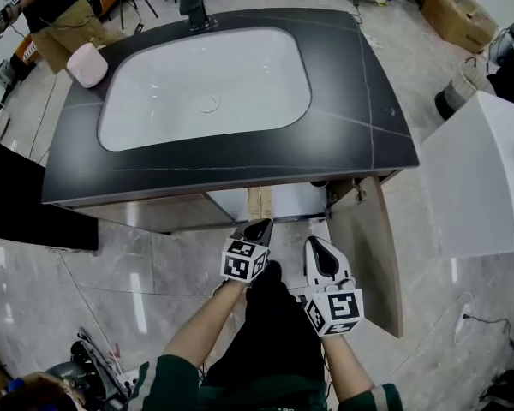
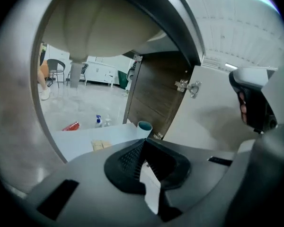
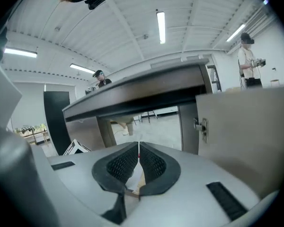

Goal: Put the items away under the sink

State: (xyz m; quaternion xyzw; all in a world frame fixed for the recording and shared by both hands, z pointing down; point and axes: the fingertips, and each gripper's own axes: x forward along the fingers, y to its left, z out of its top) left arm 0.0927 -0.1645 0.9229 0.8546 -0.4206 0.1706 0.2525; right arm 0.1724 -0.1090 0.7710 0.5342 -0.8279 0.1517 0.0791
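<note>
Here, a cup (image 2: 144,126) and 2 beige blocks (image 2: 101,144) sit on the cabinet shelf (image 2: 75,141) just ahead of my left gripper (image 2: 141,150), jaws together, empty. My right gripper (image 3: 138,148), beside it, is likewise closed, near the open door (image 3: 246,126).

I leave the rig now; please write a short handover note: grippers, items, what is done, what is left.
Left gripper: shut, empty, at the cabinet opening. Right gripper: shut, empty, beside it.
Light wooden cabinet door: open. White cup with teal inside and tan blocks are on the white cabinet shelf.
To do: perhaps the rounded pink container on the dark countertop; then close the door.
</note>
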